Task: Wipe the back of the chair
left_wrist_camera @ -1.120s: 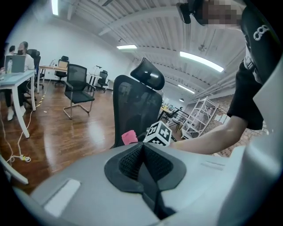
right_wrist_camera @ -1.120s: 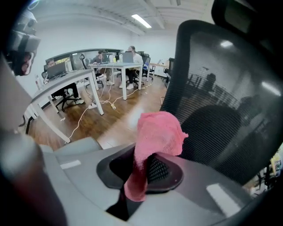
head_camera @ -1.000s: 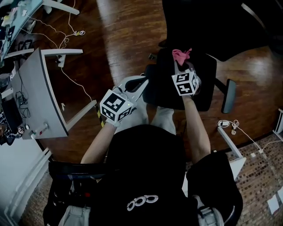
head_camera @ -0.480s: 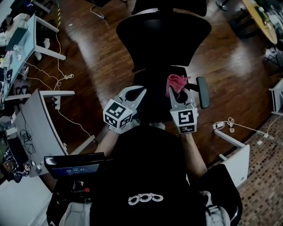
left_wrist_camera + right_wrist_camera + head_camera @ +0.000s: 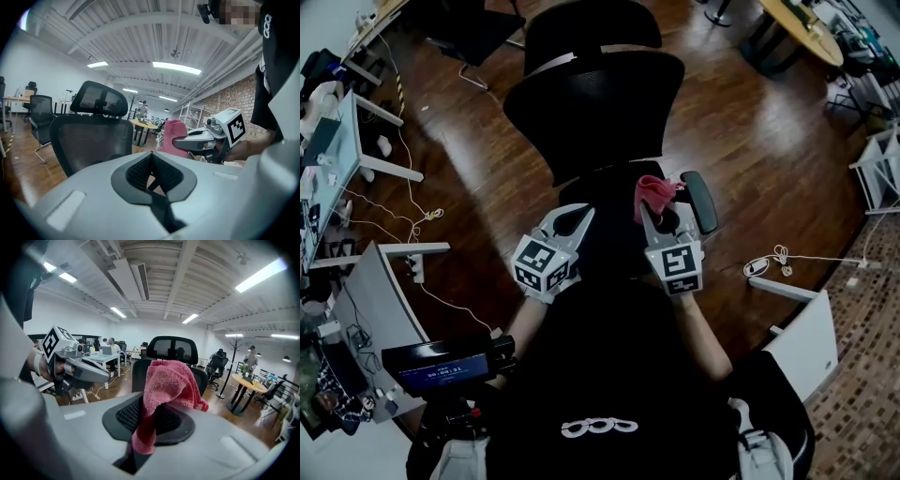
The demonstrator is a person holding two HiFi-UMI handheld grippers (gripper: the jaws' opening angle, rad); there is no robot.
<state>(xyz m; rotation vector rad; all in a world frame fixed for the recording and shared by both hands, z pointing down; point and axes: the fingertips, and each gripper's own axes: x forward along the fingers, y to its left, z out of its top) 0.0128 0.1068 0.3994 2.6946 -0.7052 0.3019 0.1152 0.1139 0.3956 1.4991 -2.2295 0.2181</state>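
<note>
Since a second ago both grippers have drawn back toward the person, and the chair (image 5: 598,98) now shows its mesh backrest and headrest in full in the head view, where mostly the seat showed before. The right gripper (image 5: 656,212) hangs over the seat's right side, just beside the chair's right armrest (image 5: 699,201). Its jaws are clamped on a pink cloth (image 5: 653,191), which stands up out of them in a loose bunch, one end trailing down between the pads. The cloth sits on the near side of the backrest and does not touch it; the right gripper view has it in front of the dark mesh with the headrest above. The left gripper (image 5: 577,217) hovers at the seat's left side, level with its partner. Its jaws are pressed together with nothing between them, and it points toward the backrest. Around the chair lies a wooden floor (image 5: 769,141).
</note>
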